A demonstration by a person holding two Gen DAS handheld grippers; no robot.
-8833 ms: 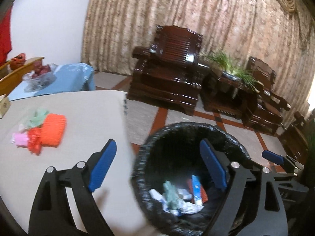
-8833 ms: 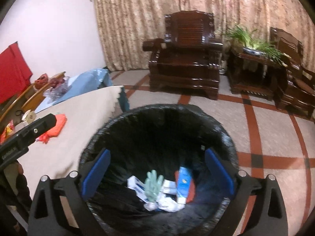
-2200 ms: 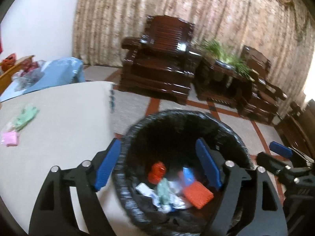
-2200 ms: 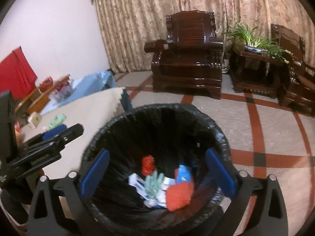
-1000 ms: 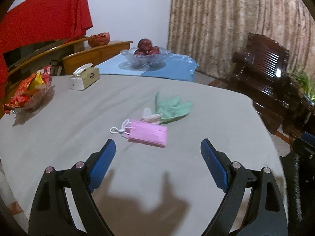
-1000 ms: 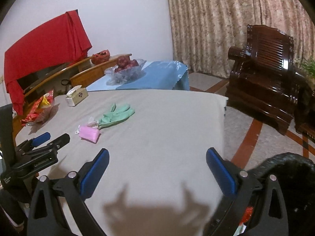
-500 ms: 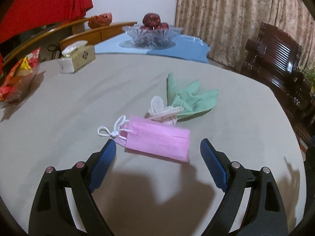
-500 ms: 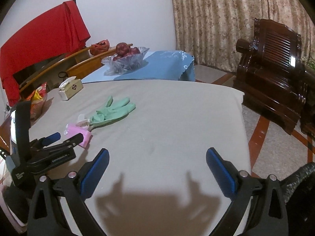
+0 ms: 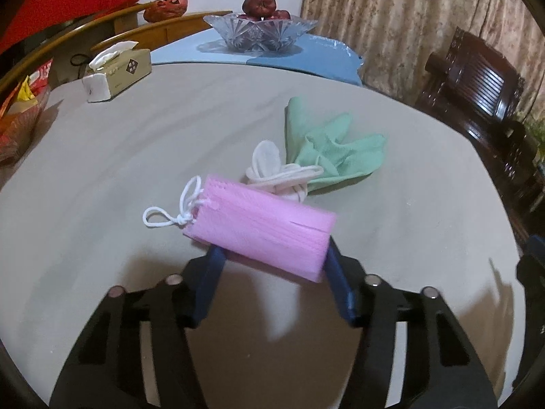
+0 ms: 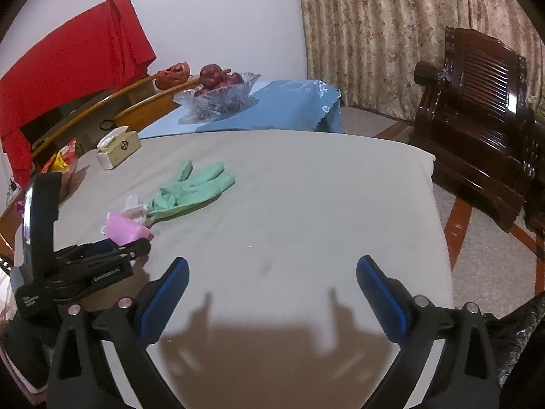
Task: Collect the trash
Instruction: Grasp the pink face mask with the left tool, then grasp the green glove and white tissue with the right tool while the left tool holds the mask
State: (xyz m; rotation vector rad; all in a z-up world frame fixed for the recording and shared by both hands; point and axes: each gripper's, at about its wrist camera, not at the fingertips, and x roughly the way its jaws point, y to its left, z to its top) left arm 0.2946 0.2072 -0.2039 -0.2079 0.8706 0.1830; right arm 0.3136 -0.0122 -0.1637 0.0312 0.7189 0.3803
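Left gripper has advanced on the pink mask mid-tabletop, jaws closing around it; right gripper gapes empty. Folds may slip free.

Both grippers, the left gripper and the right gripper, have black angular plastic frames, blue finger pads and silver round screw heads. White lettering marks the left gripper's side.

Left tool closing, pink mask now between
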